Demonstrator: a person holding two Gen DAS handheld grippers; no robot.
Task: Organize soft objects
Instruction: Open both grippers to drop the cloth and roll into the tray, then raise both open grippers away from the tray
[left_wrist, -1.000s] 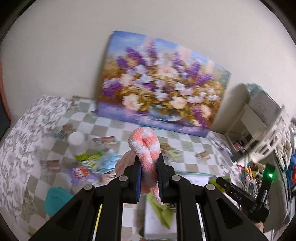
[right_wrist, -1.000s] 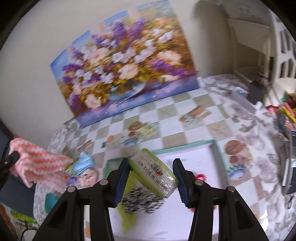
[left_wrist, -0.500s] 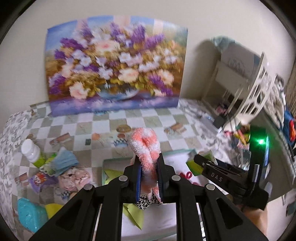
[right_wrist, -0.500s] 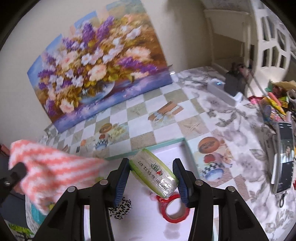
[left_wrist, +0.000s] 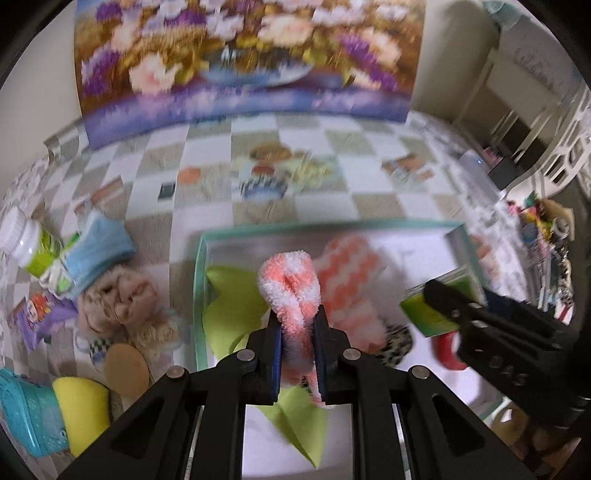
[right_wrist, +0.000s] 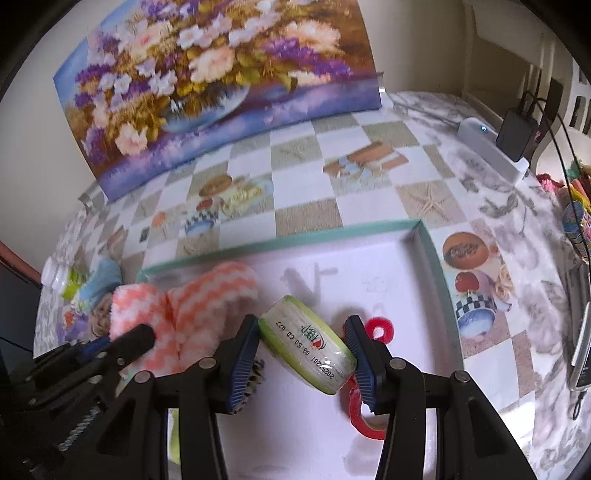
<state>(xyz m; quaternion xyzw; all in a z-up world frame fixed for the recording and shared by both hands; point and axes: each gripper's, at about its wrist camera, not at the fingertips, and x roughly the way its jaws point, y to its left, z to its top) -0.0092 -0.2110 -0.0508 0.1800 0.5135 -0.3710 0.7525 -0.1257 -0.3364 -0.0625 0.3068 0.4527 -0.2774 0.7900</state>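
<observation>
Gripper (left_wrist: 298, 341) above checkered tablecloth (left_wrist: 369, 177)

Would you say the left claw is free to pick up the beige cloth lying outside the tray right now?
Probably not yet: the left claw is shut on the pink-and-white fluffy cloth, over the tray. The beige cloth lies uncovered beside it.
</observation>
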